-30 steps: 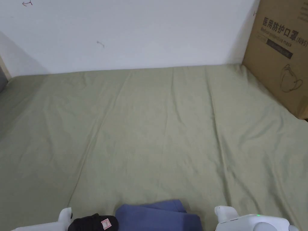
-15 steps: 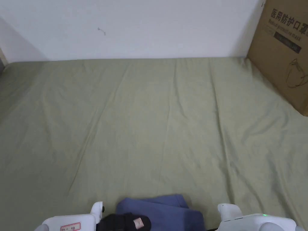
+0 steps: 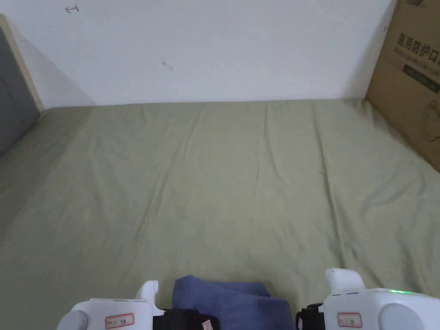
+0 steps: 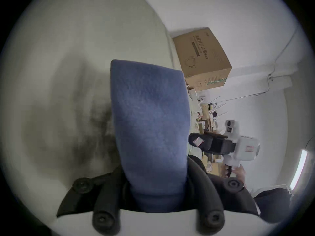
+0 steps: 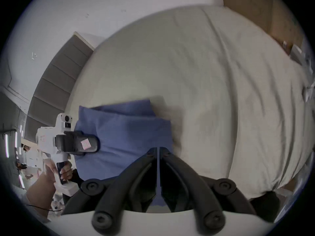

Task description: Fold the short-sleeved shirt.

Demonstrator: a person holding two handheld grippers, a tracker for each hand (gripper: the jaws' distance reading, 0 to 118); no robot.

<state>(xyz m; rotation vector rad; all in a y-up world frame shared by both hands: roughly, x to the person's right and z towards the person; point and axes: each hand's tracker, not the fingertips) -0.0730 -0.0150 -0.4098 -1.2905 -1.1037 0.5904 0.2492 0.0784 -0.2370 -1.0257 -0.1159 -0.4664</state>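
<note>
Plain white wall, and a big bed (image 3: 240, 180) under a wrinkly olive-green sheet taking up most of the head view. There's a cardboard box (image 3: 408, 81) leaning in at about 2 o'clock and a grey padded panel (image 3: 15, 86) off at 10 o'clock.

The short-sleeved shirt (image 3: 232, 300) is the blue bundle down at 6 o'clock, right at the near edge of the bed. It already looks folded into a thick, compact stack, with a second layer peeking out along the far side. So I'd guess the folding is mostly done and this is the carry or set-down part.

The left tool (image 4: 154, 180) has a wide slab of the blue fabric running up between its jaws, and both look pressed against it, so it's gripping the shirt. The right tool (image 5: 158, 152) is closed nearly all the way, with a thin sliver of blue pinched between the jaw tips at the stack's corner. In the head view the two white bodies sit at roughly 7 and 5 o'clock, either side of the bundle.

What could go sideways: that right pinch is tiny, so a tug could slip the corner free and let the layers flop open. Pulling the two tools apart would stretch the stack out of square too. It's also close to the bed's edge, so it could slide off.
</note>
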